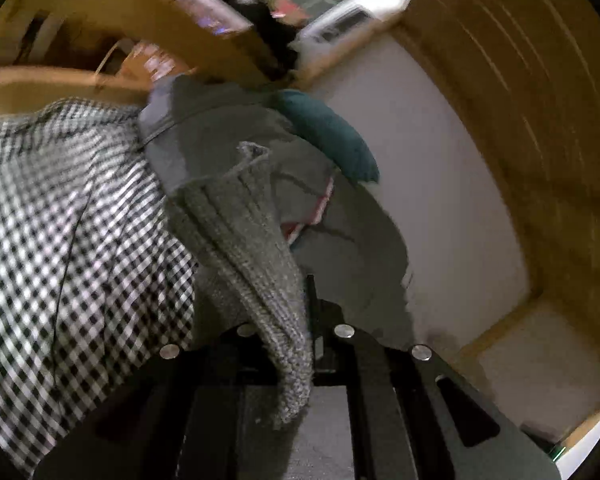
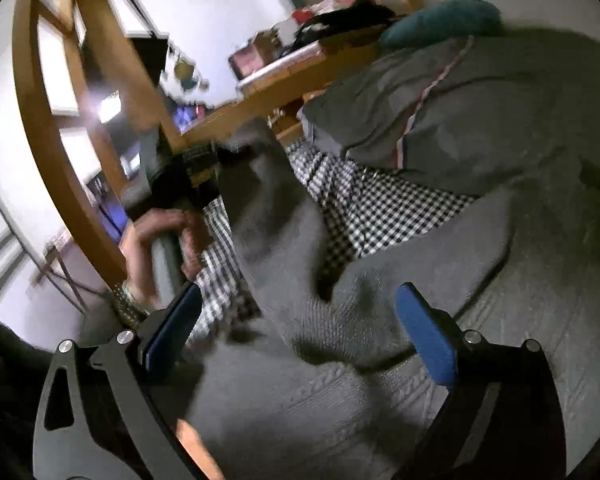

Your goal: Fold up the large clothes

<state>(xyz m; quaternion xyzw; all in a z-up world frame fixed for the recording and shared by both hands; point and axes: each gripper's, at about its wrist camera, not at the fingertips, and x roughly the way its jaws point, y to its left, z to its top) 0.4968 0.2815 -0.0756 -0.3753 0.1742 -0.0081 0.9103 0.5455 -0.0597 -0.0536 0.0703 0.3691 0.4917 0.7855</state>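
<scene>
The thick grey cable-knit sweater (image 2: 340,380) lay heaped on the bed over a black-and-white gingham shirt (image 2: 376,208) and a smooth grey garment with a red-striped trim (image 2: 480,120). The left gripper (image 1: 300,336) was clamped on a ribbed fold of the knit (image 1: 260,272), which draped limp over it. The right gripper (image 2: 300,332) hung wide open and empty above the sweater, blue pads (image 2: 428,336) apart. The knit looked heavy, soft and stretchy; hems or shoulder seams seemed the surest holds.
</scene>
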